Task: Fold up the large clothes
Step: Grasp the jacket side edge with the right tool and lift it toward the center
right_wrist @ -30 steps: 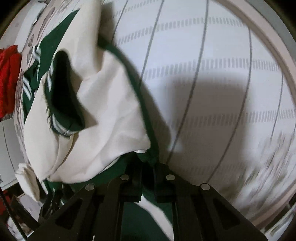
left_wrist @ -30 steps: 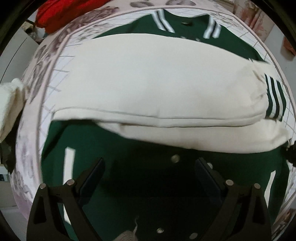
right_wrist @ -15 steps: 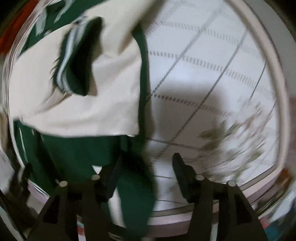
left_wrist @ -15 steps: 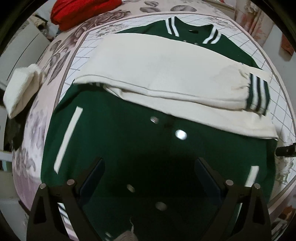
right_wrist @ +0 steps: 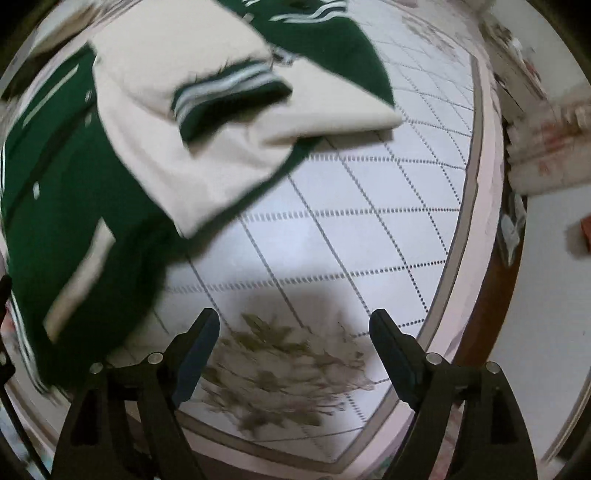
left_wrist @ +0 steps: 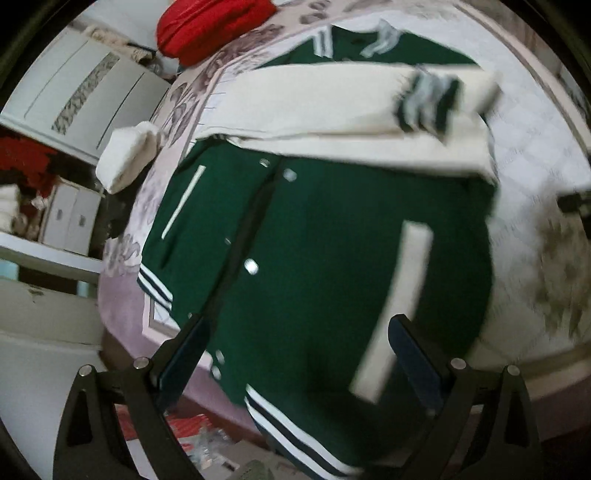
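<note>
1. Both tools empty: left gripper (left_wrist: 295, 354) and right gripper (right_wrist: 293, 350) spread wide apart, clamping nothing.
2. Jacket (left_wrist: 332, 266) lies flat ahead of the left tool, left of the right.
3. Cream sleeves (left_wrist: 332, 107), merely draped across, could slide off if the hem (left_wrist: 295, 439) gets yanked.

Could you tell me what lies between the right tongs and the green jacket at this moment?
Only bare bedspread: in the right wrist view, white gridded fabric with a floral print separates the open right tongs from the green jacket.

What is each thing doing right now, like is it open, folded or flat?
Green jacket: flat on the bed, snapped shut.
Cream sleeves: folded across the chest.
Left hand-held gripper: open, empty.
Right hand-held gripper: open, empty.
Red cloth: bunched up.
</note>
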Action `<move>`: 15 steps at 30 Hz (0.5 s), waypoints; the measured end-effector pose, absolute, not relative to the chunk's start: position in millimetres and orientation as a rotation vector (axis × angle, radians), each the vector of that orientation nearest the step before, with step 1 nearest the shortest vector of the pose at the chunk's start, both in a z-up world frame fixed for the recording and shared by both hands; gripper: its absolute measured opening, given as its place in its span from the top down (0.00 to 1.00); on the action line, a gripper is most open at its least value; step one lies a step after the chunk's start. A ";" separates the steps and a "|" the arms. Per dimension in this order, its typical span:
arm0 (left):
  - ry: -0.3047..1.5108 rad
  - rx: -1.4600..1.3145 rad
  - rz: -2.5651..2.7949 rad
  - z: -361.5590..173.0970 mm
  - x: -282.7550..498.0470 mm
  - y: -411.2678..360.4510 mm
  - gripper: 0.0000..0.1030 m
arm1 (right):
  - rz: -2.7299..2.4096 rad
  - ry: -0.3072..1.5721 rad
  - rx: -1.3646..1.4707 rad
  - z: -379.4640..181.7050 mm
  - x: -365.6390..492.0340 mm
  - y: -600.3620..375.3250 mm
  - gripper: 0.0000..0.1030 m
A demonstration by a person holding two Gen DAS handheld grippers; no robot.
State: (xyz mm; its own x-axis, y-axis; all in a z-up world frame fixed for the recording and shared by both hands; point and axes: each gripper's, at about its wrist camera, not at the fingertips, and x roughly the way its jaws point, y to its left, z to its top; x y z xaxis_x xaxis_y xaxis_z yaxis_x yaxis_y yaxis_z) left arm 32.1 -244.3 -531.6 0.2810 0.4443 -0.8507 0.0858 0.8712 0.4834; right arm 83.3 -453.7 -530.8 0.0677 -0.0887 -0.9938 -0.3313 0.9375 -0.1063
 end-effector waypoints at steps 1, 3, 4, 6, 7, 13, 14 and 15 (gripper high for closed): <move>1.274 0.516 0.258 -538.4 23.9 -254.9 0.03 | 0.199 1.503 -0.359 -533.1 77.2 -454.9 0.18; 1.278 0.546 0.263 -553.5 10.6 -273.1 0.03 | 0.216 1.490 -0.392 -541.5 64.9 -455.2 0.18; 1.283 0.556 0.264 -560.2 6.6 -278.7 0.03 | 0.222 1.490 -0.396 -541.3 61.8 -456.1 0.18; 1.299 0.579 0.270 -573.7 3.1 -289.4 0.03 | 0.226 1.497 -0.373 -539.1 44.9 -462.3 0.18; 1.299 0.593 0.278 -580.0 0.1 -293.9 0.03 | 0.224 1.500 -0.373 -536.9 35.0 -464.0 0.18; 1.330 0.756 0.316 -628.4 -8.9 -303.3 0.03 | 0.213 1.534 -0.329 -538.7 50.4 -472.4 0.18; 1.334 0.783 0.319 -636.7 -7.9 -302.8 0.03 | 0.206 1.542 -0.308 -539.3 56.1 -473.6 0.18; 1.331 0.804 0.322 -643.9 -5.4 -300.7 0.03 | 0.206 1.548 -0.286 -541.7 64.7 -475.9 0.18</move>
